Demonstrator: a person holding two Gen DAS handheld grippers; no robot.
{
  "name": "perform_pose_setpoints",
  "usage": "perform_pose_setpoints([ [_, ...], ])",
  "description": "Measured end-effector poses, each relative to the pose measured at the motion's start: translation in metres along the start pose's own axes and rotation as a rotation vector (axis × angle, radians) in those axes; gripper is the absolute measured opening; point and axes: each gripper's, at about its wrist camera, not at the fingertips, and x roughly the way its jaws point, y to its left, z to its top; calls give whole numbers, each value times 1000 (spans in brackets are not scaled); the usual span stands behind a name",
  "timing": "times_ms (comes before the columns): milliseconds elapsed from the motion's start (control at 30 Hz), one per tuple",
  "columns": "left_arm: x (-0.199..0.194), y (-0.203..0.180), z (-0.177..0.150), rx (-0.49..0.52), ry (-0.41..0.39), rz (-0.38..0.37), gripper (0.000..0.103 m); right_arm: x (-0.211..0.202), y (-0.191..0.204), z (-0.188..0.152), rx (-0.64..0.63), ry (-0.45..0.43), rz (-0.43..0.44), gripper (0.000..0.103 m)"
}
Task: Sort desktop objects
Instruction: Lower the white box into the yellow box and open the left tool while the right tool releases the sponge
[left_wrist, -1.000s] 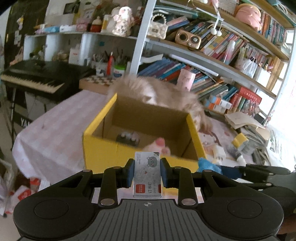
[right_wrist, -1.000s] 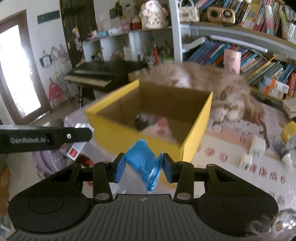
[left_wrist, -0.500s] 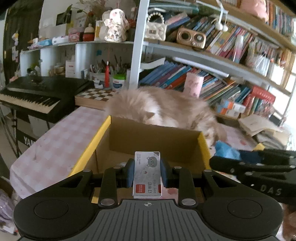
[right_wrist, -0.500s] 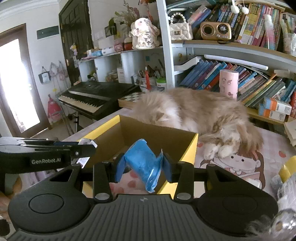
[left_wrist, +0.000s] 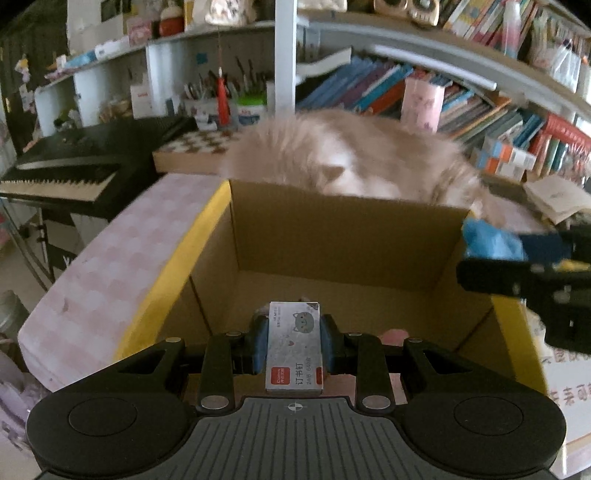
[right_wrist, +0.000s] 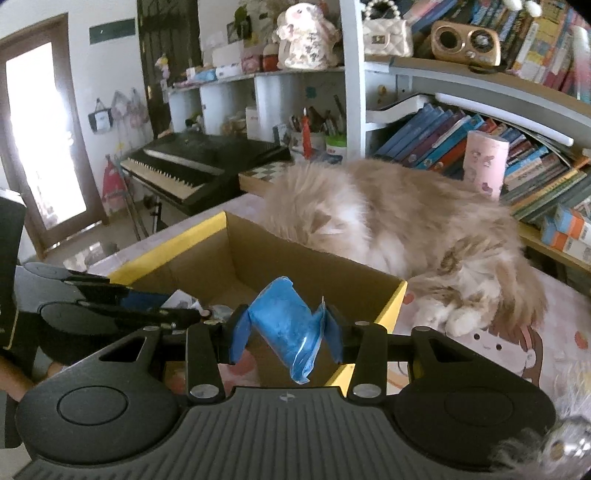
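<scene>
Cardboard box (left_wrist: 343, 236), yellow outside and brown inside, stands open on the pink checked tablecloth (left_wrist: 122, 251), and both grippers hang over its mouth with something to drop in.

Left gripper (left_wrist: 294, 339) has its jaws drawn in tight on a small staple box (left_wrist: 294, 347), grey with a cat drawing and a red label, held upright between the pads over the near part of the box. Right gripper (right_wrist: 286, 330) is closed a little wider around a crumpled blue packet (right_wrist: 290, 325), whose loose end dangles below the pads; in the right wrist view it sits over the near right corner of the cardboard box, and in the left wrist view the same packet shows at the right rim.

Inside the cardboard box, a few things already lie on the floor: something pink (right_wrist: 240, 365) and some small items near the left gripper's tip, too hidden to name. So the sorting looks partly done, with 2 more items about to go in, neither released yet.

What remains on the table is hard to judge from here; most of it is out of view. A fluffy cat (right_wrist: 406, 229) lies just beyond the far wall of the cardboard box, touching or nearly touching it, so both drops want to stay well inside the rim.
</scene>
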Motion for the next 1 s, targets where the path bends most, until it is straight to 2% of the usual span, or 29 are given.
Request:
perform_pose_setpoints([
  [300,27,-5,-6,20,89,-4,28,37,-6,8,-103,75,8,40],
  [500,31,-8,-1,40,96,-9,29,64,-8,9,-203,147,18,40],
  [533,30,-8,0,40,88,-6,31,69,-8,10,-220,157,18,40],
  [633,27,-9,1,37,63,3,50,81,-7,11,-268,184,18,40],
  [700,25,-9,3,25,47,3,71,88,-8,12,-296,204,21,40],
  [800,20,-12,4,19,23,-4,81,99,-8,12,-338,240,23,40],
  [1000,18,-17,5,45,12,16,90,114,-10,12,-384,286,16,40],
])
